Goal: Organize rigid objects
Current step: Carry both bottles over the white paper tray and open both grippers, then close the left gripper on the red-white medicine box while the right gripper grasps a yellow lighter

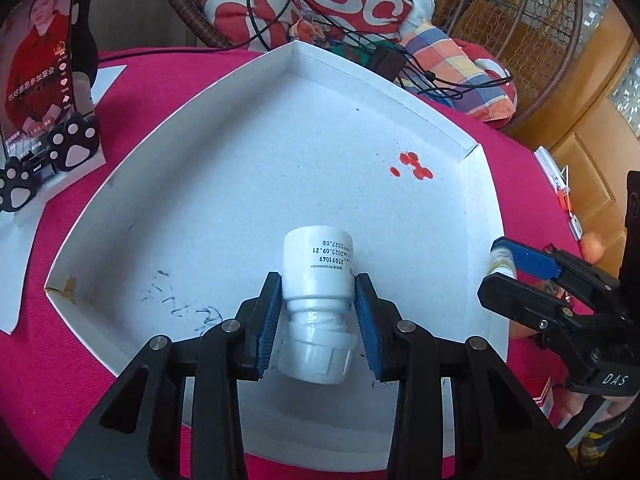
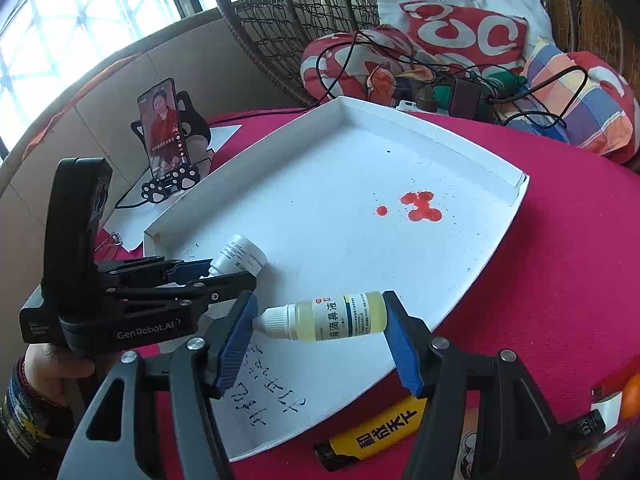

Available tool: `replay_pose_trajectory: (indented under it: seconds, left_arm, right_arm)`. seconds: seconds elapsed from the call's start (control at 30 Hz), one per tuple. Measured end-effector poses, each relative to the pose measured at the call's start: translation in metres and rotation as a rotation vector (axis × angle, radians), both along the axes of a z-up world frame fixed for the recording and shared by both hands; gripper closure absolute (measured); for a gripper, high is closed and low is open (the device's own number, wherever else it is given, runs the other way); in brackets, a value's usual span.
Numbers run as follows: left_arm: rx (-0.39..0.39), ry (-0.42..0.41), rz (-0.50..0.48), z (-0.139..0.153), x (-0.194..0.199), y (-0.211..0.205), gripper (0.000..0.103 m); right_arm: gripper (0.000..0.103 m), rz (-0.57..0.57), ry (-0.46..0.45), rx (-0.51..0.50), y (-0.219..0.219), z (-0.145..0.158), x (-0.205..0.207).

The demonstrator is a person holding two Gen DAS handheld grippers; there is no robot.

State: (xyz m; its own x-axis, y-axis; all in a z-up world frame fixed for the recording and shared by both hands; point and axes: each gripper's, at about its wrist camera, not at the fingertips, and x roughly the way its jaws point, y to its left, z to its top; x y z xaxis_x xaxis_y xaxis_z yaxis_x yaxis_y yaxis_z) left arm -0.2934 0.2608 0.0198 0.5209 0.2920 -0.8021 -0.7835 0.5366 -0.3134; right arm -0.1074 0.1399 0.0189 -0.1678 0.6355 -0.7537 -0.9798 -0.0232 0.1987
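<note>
Dropper bottle lies crosswise, cap pointing left.

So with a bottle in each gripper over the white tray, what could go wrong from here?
1. The right gripper holds the yellowish dropper bottle end to end, cap tip against one pad; it may pivot and pop out.
2. The left gripper holds the white bottle tilted, so it may tip when set down.
3. The red stains in the white tray could smear onto a bottle if still wet.
</note>
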Motion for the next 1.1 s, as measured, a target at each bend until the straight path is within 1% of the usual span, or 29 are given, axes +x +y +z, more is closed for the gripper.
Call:
replay_pose_trajectory:
  seconds: [0.03, 0.07, 0.1, 0.13, 0.2, 0.3, 0.37, 0.4, 0.47, 0.53, 0.57, 0.67, 0.77, 0.87, 0.9, 0.97, 1.1]
  left_arm:
    - [0.01, 0.0, 0.014, 0.003, -0.003, 0.0, 0.064]
    - [0.018, -0.005, 0.032, 0.006, -0.008, 0.0, 0.062]
    - [0.026, -0.02, 0.048, 0.009, -0.012, 0.0, 0.057]
    - [0.035, -0.039, 0.063, 0.013, -0.017, -0.001, 0.046]
    - [0.052, -0.083, 0.091, 0.021, -0.027, -0.003, 0.03]
    - [0.083, -0.161, 0.113, 0.034, -0.044, -0.011, 0.029]
    - [0.117, -0.206, 0.102, 0.043, -0.055, -0.022, 0.021]
    - [0.137, -0.221, 0.087, 0.047, -0.056, -0.028, 0.018]
    - [0.183, -0.241, 0.05, 0.053, -0.057, -0.043, 0.016]
    - [0.228, -0.253, 0.005, 0.057, -0.054, -0.059, 0.0]
    - [0.247, -0.261, -0.016, 0.058, -0.051, -0.066, 0.0]
    - [0.271, -0.297, -0.088, 0.061, -0.039, -0.087, 0.0]
    - [0.286, -0.323, -0.223, 0.061, -0.017, -0.112, 0.0]
    - [0.326, -0.268, -0.376, 0.056, 0.016, -0.145, 0.0]
    - [0.323, -0.245, -0.432, 0.052, 0.028, -0.156, 0.0]
    - [0.295, -0.199, -0.536, 0.042, 0.055, -0.176, 0.0]
    - [0.246, -0.117, -0.678, 0.017, 0.1, -0.204, 0.0]
  right_arm:
    - [0.039, -0.014, 0.012, 0.006, -0.002, 0.001, 0.003]
    - [0.037, -0.027, 0.025, 0.016, -0.004, 0.003, 0.006]
    - [0.027, -0.043, 0.036, 0.028, -0.007, 0.006, 0.009]
    - [0.021, -0.059, 0.046, 0.042, -0.009, 0.009, 0.011]
    - [0.02, -0.077, 0.071, 0.082, -0.018, 0.019, 0.016]
    - [0.018, -0.109, 0.099, 0.133, -0.034, 0.033, 0.024]
    - [0.017, -0.13, 0.119, 0.185, -0.05, 0.044, 0.03]
    - [0.017, -0.14, 0.121, 0.212, -0.056, 0.051, 0.033]
    - [0.017, -0.163, 0.111, 0.275, -0.074, 0.063, 0.04]
    - [0.007, -0.195, 0.095, 0.329, -0.092, 0.073, 0.05]
    - [0.0, -0.214, 0.09, 0.36, -0.102, 0.077, 0.055]
    - [0.0, -0.279, 0.053, 0.433, -0.13, 0.086, 0.072]
    - [0.0, -0.343, 0.016, 0.481, -0.157, 0.088, 0.092]
    - [0.0, -0.388, -0.003, 0.515, -0.183, 0.081, 0.113]
    - [0.0, -0.406, -0.007, 0.521, -0.19, 0.077, 0.12]
    - [0.0, -0.451, -0.02, 0.489, -0.201, 0.066, 0.134]
    - [0.0, -0.494, -0.02, 0.371, -0.213, 0.042, 0.159]
